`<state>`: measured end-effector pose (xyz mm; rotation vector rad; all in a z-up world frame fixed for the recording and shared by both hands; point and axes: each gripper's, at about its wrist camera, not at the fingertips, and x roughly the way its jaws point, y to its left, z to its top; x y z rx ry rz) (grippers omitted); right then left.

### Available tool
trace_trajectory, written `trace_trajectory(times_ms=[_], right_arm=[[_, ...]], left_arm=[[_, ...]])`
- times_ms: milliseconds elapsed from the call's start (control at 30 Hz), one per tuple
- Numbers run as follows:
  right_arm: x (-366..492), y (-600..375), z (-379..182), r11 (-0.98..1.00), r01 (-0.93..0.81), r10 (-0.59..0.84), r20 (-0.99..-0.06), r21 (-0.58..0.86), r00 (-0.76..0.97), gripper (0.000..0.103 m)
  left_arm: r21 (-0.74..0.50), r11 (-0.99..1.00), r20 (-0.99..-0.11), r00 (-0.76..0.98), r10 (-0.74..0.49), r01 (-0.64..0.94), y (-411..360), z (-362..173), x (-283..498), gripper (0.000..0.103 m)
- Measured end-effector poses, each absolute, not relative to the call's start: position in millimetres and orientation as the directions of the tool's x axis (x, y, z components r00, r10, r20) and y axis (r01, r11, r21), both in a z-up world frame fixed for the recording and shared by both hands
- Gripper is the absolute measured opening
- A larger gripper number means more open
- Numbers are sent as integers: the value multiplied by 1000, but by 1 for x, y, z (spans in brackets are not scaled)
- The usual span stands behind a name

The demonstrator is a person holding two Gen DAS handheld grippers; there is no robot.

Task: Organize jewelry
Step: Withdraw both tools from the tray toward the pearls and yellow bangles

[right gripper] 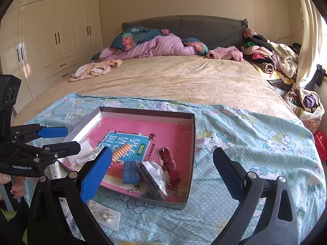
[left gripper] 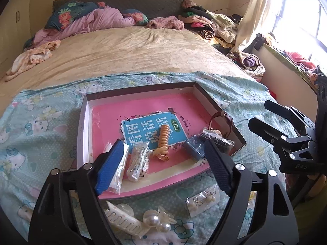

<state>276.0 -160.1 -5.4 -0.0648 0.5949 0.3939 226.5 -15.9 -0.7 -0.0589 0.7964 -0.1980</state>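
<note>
Box (left gripper: 85,122) below spread left gripper (left gripper: 163,163)

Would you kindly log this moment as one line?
left gripper: open, empty | right gripper: open, empty | tray: holds watch, spiral tie | earring card: outside

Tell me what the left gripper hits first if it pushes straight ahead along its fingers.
Probably the orange spiral hair tie lying in the box, roughly centred between the open fingers of the left gripper. Depth is unclear; the clear packets sit nearer, slightly left.

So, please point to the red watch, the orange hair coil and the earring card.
Red watch (right gripper: 170,164): right wrist view, strap.
Hair coil (left gripper: 164,137): left wrist view, middle.
Earring card (left gripper: 202,201): left wrist view, centre.
</note>
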Motion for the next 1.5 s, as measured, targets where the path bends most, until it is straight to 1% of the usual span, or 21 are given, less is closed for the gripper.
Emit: trace_trajectory(times_ms=[33,100,133,200,867,1100,1500], right_arm=[[273,-160,-3,923,-381,344,-554,51,758,98],[268,-162,1,924,-380,343,-545,48,765,98],[266,-162,3,923,-381,346,-541,49,767,98],[260,-162,6,922,-384,349,-534,49,771,98],[209,-160,27,909,-415,377,-488,34,787,98],[197,-161,24,908,-419,375,-502,28,779,98],[180,-165,-1,908,-418,362,-561,32,744,98]], left_arm=[[-124,981,-702,686,-193,149,-15,1,225,83],[-126,981,-694,694,-193,147,-14,5,220,84],[-124,982,-692,697,-190,144,-13,7,218,87],[-122,983,-683,706,-186,140,-12,11,213,90],[-104,989,-643,751,-150,108,-2,30,163,90],[-102,991,-641,757,-130,84,5,28,150,90],[-118,991,-683,720,-122,56,15,1,126,90]])
